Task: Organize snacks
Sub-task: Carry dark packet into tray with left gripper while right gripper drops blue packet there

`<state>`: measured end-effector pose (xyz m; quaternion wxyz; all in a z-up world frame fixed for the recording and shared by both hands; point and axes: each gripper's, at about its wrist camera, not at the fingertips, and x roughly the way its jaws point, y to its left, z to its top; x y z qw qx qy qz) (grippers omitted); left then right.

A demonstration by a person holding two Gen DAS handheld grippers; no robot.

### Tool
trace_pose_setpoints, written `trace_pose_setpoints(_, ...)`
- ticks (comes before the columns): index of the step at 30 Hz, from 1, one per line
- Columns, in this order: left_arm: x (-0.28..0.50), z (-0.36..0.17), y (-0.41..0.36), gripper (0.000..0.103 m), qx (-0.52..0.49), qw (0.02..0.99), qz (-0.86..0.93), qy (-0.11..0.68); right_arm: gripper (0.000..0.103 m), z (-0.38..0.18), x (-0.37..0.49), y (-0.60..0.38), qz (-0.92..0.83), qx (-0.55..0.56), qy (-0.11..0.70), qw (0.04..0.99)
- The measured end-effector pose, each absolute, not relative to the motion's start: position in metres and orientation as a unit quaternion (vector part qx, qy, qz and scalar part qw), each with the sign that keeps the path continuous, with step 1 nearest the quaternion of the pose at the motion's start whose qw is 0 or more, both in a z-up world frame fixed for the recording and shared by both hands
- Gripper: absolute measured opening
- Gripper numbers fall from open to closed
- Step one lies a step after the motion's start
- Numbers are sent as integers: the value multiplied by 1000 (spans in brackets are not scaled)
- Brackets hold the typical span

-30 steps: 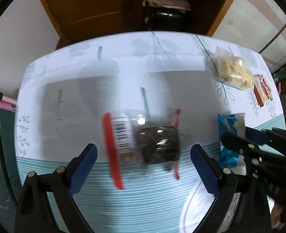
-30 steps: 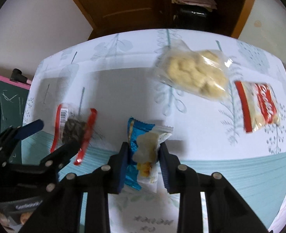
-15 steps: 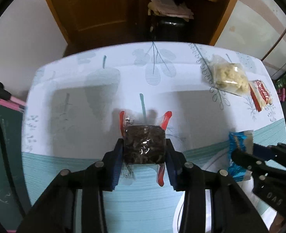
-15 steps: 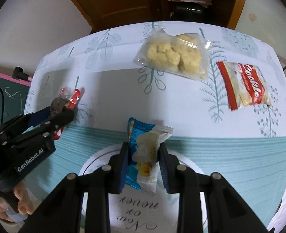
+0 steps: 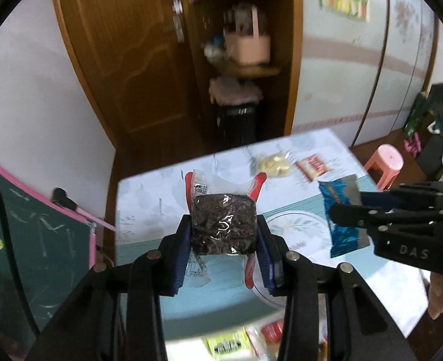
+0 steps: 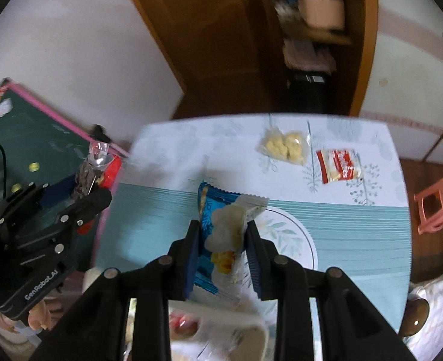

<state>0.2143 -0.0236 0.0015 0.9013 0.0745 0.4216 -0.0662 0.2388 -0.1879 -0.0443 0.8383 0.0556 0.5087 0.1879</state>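
My left gripper (image 5: 224, 234) is shut on a clear red-edged packet of dark snack (image 5: 223, 225) and holds it high above the table (image 5: 140, 198). My right gripper (image 6: 221, 240) is shut on a blue and white snack packet (image 6: 221, 231), also lifted; that packet also shows in the left wrist view (image 5: 341, 213). A clear bag of pale yellow snacks (image 6: 284, 147) and a red and white packet (image 6: 338, 165) lie at the table's far side. Below the grippers, a container with packets (image 5: 236, 340) shows blurred at the near edge.
A round plate print (image 6: 293, 234) marks the teal tablecloth. A green board with a pink frame (image 5: 41, 240) leans at the left. A pink stool (image 6: 441, 204) stands to the right. A wooden door and shelves (image 5: 245, 60) are behind the table.
Both grippers have risen well above the table with their packets and pulled back toward the near edge. The left gripper closed on the dark snack packet a second ago.
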Motion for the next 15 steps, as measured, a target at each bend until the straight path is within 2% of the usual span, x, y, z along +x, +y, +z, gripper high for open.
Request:
trace_pose_setpoints(7, 132, 57, -10, 38, 49, 926, -73, 366, 29, 15, 154, -171, 237, 55, 438, 865)
trace_pose_setpoints(15, 60, 50, -7, 39, 44, 939, -52, 337, 29, 30, 79, -168, 264, 37, 398, 878)
